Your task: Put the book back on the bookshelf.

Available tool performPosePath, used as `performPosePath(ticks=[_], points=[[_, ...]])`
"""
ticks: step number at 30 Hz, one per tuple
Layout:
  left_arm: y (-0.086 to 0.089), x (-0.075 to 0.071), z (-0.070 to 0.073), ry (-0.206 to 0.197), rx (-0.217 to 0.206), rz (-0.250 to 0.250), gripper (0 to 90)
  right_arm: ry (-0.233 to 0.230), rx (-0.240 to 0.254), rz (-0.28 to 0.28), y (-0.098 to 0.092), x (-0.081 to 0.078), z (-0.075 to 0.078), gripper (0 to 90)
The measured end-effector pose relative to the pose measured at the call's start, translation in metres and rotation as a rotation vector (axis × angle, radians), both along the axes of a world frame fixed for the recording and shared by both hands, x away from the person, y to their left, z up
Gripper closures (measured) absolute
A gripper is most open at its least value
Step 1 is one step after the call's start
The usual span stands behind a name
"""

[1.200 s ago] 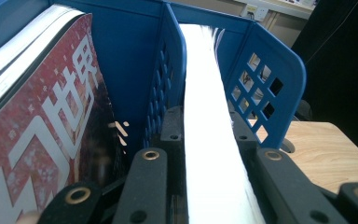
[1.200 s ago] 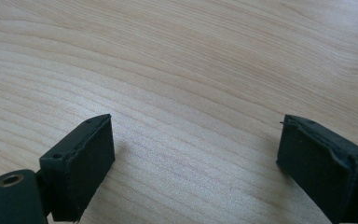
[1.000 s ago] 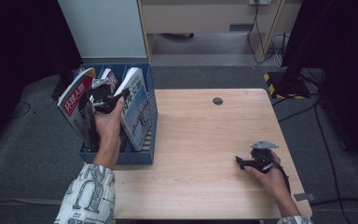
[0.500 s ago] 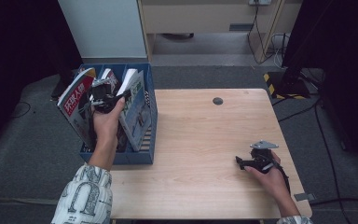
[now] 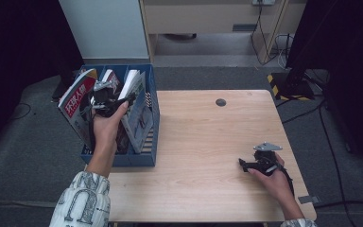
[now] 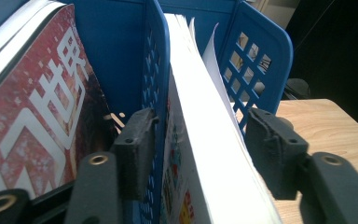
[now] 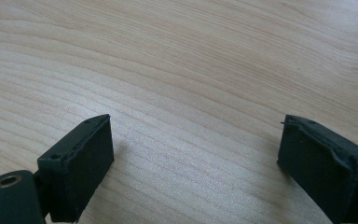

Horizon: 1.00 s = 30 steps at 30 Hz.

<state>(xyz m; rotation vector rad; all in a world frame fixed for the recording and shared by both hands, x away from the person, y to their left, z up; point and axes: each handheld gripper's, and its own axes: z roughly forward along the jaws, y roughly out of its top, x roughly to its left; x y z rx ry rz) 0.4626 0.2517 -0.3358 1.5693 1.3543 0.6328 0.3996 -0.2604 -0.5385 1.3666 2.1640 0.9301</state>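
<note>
Left gripper (image 6: 193, 140) stands over the blue file rack (image 5: 150, 118), its jaws parted and having just been opening, with a white-edged magazine (image 6: 205, 140) and the rack's blue divider (image 6: 156, 93) between them. In the left gripper view the near jaw sits just against the divider's side, while the far jaw stands a little apart from the magazine's loose outer pages — so the pads no longer press on it and the magazine is released. The magazine stands on edge in the compartment directly ahead of the gripper, leaning slightly, its page block running away from the jaws toward the rack's far latticed wall. Beside the near jaw, in the next compartment over, a red magazine (image 6: 37, 107) with large white characters leans outward. From the high view the left gripper (image 5: 105, 94) is at the top of the rack, the person's left hand (image 5: 105, 127) wrapped around its body, and the white-edged magazine (image 5: 134, 101) just past it on the counter side.

Right gripper (image 5: 260, 161) rests well apart on the wooden counter (image 5: 198, 142) near the person — its jaws spread wide in the right gripper view (image 7: 193, 163), with bare wood grain between them and nothing held.
</note>
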Motion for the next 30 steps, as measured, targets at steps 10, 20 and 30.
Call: performPosePath(ticks=[10,20,30], points=[[0.0022,-0.0015,-0.0006,-0.003,0.020,-0.030,32.7,0.002,0.000,-0.001,0.0003,0.0000,0.0000,10.2],[0.0050,-0.0031,-0.0012,-0.003,0.027,-0.050,27.1,0.003,0.000,-0.001,0.0005,0.0001,0.0000,9.8],[0.0057,-0.0070,0.0002,-0.016,0.049,-0.080,20.9,0.002,0.000,0.000,0.0007,0.0002,-0.0002,9.5]])
